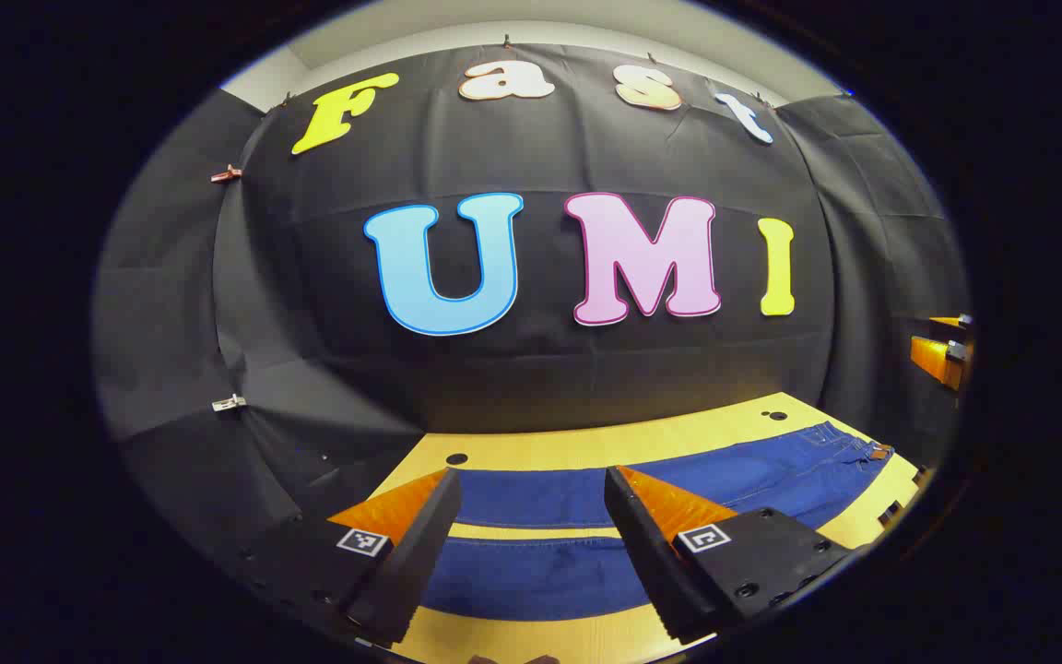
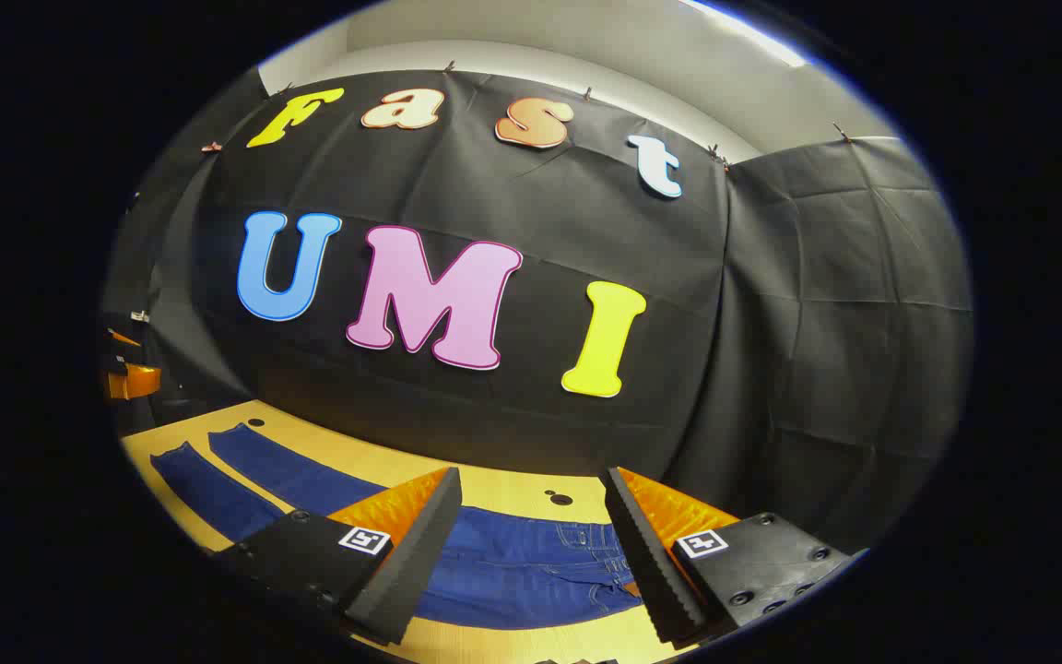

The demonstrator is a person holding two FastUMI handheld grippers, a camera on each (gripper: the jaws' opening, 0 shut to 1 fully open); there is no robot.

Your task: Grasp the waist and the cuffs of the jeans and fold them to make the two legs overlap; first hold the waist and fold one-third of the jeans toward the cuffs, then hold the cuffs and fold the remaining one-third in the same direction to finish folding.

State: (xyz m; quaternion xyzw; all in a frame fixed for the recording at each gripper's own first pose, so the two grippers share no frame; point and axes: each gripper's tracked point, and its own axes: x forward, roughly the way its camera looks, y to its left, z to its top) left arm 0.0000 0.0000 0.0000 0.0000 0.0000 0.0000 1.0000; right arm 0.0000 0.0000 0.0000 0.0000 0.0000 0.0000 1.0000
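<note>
Denim jeans (image 2: 513,572) lie flat on the tabletop (image 1: 586,447), soft but heavy; both hand-held grippers, left (image 1: 531,530) and right (image 2: 531,535), gape wide above; pinch waist and cuffs

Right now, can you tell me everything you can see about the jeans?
The jeans are dark blue denim with lighter stitching. They lie flat and unfolded on the light wooden table. The two legs lie apart, with a strip of table between them. The waist, with its pockets and seams, lies by the right gripper; the cuffs lie at the far end. Both grippers hang open above the jeans, not touching them.
</note>
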